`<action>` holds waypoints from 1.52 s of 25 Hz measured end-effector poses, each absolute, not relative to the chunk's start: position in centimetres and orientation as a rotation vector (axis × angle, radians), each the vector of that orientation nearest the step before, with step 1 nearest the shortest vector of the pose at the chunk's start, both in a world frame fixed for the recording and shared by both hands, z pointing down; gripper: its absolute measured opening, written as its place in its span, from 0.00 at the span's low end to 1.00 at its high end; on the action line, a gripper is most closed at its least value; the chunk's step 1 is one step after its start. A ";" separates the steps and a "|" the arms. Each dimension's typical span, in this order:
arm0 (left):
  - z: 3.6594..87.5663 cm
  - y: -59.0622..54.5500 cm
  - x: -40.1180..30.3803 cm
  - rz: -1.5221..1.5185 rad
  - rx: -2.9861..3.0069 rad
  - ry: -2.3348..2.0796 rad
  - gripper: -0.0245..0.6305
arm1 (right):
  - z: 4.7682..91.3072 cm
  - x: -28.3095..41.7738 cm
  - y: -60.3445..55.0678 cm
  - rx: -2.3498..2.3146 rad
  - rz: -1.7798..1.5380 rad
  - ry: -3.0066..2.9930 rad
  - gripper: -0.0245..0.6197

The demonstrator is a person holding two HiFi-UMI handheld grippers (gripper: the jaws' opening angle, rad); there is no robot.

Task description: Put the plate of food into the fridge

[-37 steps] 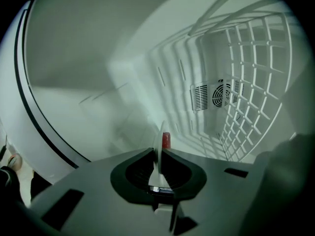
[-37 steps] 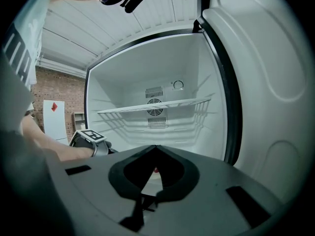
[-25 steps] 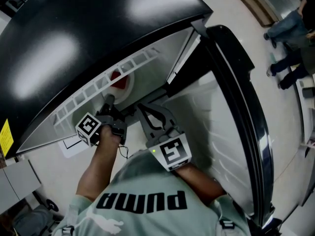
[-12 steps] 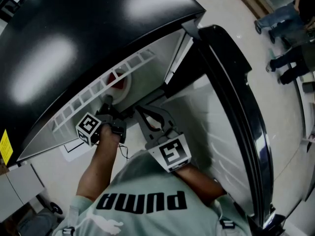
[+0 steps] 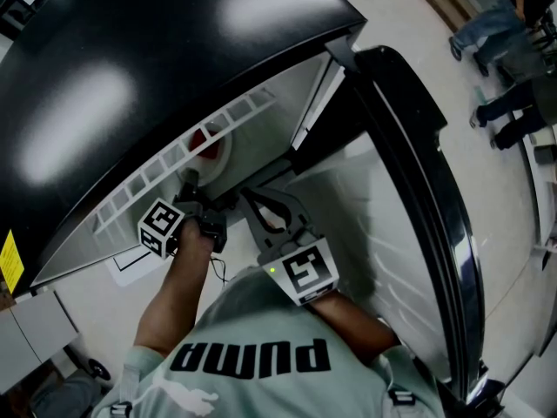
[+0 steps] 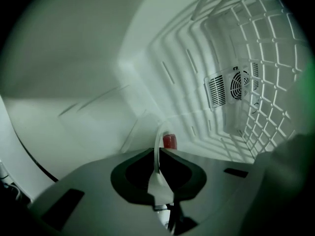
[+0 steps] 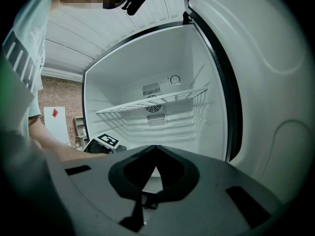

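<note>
The fridge stands open under its black top (image 5: 130,59). My left gripper (image 5: 193,184) reaches into it below the white wire shelf (image 5: 174,159), shut on the rim of a white plate (image 5: 216,153) that carries red food (image 5: 202,135). In the left gripper view the plate's rim (image 6: 157,144) runs edge-on between the jaws of the left gripper (image 6: 158,154), with the red food (image 6: 169,141) just beyond. My right gripper (image 5: 251,195) hovers beside it at the fridge mouth. The jaws of the right gripper (image 7: 155,149) are shut with nothing between them.
The open fridge door (image 5: 418,190) curves along my right side. A fan vent (image 6: 231,90) sits in the fridge's back wall behind the wire shelf (image 6: 268,73). People (image 5: 509,50) stand on the floor at the far right.
Both grippers stay almost where they were; the left one with the plate has shifted very slightly. The people at the far right have moved a little.
</note>
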State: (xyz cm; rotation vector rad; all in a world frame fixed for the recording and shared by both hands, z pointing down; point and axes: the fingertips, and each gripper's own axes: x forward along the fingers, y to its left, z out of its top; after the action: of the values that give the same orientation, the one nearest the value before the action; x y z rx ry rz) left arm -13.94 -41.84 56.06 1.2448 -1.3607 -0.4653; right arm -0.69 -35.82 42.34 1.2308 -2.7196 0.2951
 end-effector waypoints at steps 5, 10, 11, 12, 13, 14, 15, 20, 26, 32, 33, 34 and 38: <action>55.8 -42.1 -14.2 -0.403 1.305 -1.419 0.09 | 41.5 -0.9 -36.1 1.229 0.249 -2.732 0.05; 55.6 -42.2 -14.2 -0.320 1.383 -1.472 0.09 | 41.3 -1.2 -35.9 1.220 0.076 -2.782 0.05; 55.5 -42.2 -14.2 -0.299 1.402 -1.485 0.09 | 41.4 -1.3 -35.9 1.224 0.174 -2.755 0.05; 55.4 -42.2 -14.2 -0.275 1.421 -1.498 0.09 | 41.4 -1.3 -35.8 1.226 0.256 -2.731 0.05; 55.4 -42.2 -14.1 -0.249 1.441 -1.513 0.09 | 41.5 -1.3 -35.8 1.227 0.302 -2.716 0.05; 55.3 -42.2 -14.1 -0.220 1.462 -1.528 0.11 | 41.6 -1.3 -35.7 1.227 0.321 -2.710 0.05; 55.3 -42.2 -14.0 -0.190 1.481 -1.541 0.12 | 42.0 -1.3 -35.5 1.228 0.330 -2.708 0.05; 55.6 -41.9 -13.7 -0.058 1.534 -1.577 0.16 | 41.5 -1.6 -35.4 1.236 0.304 -2.731 0.05; 56.2 -41.5 -13.7 0.089 1.570 -1.598 0.20 | 41.0 -1.8 -35.1 1.241 0.302 -2.731 0.05; 56.4 -41.4 -13.8 0.188 1.604 -1.604 0.22 | 40.4 -1.9 -34.8 1.260 0.290 -2.745 0.05; 56.4 -41.4 -13.8 0.197 1.610 -1.607 0.22 | 40.4 -2.0 -34.7 1.259 0.296 -2.742 0.05; 56.4 -41.3 -13.9 0.207 1.617 -1.611 0.22 | 40.3 -2.0 -34.6 1.260 0.302 -2.739 0.05; 56.5 -40.8 -14.4 0.249 1.651 -1.640 0.24 | 39.9 -2.0 -34.3 1.274 0.297 -2.745 0.05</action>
State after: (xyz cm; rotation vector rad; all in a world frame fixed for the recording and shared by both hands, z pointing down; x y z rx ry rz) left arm -14.36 -40.80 56.51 1.6514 -1.6396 0.2489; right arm -2.02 -34.33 39.92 1.2744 -2.7448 0.2971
